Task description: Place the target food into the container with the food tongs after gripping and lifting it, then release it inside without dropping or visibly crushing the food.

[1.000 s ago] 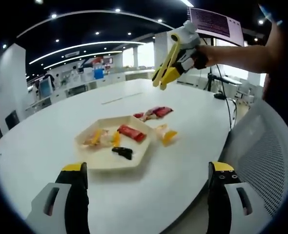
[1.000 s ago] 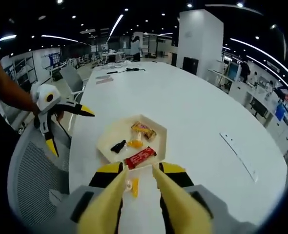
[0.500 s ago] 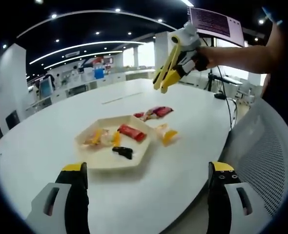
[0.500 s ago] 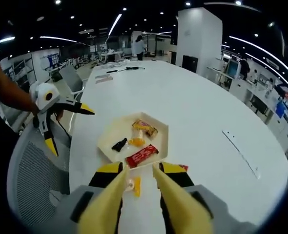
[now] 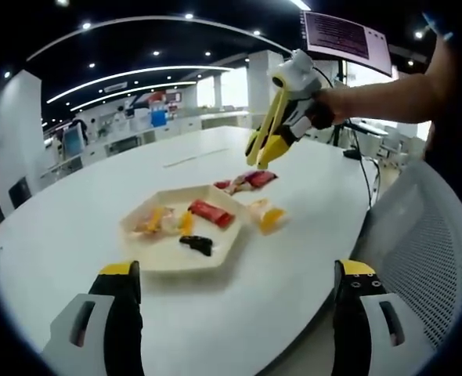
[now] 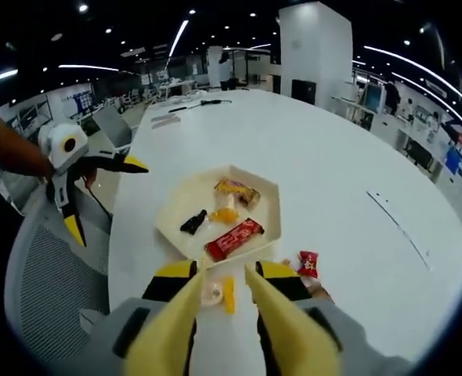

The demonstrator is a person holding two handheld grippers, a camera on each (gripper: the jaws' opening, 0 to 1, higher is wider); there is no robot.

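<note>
1. The right claw (image 5: 264, 145) carries yellow food tongs (image 6: 219, 309), whose two long tapered blades rise from the bottom of the right gripper view. The blades stand slightly apart with nothing between them, so the claw is partly closed on the tongs and holds no food.
2. It hangs in the air above the snacks lying outside the tray, probably lining up for a pick.
3. The likely target is the loose food on the white tabletop (image 5: 74, 196), just beside the tray's edge: an orange-yellow wrapped sweet (image 6: 228, 294), a pale wrapped piece (image 6: 210, 293) touching it, and a glossy red packet (image 6: 307, 263) a little further off.
4. The container is a shallow cream hexagonal tray (image 5: 157, 257) with a low rim. It already holds a red wrapped bar (image 6: 233, 239), a small black piece (image 6: 192, 222), a yellow sweet (image 6: 225, 215) and a crinkled yellow-red packet (image 6: 237, 190).
5. The left claw (image 5: 235, 309) is wide open and empty, held low and well back from the tray, seemingly just keeping clear.
6. The wrappers look thin and slippery, so a gentle squeeze seems wise.
</note>
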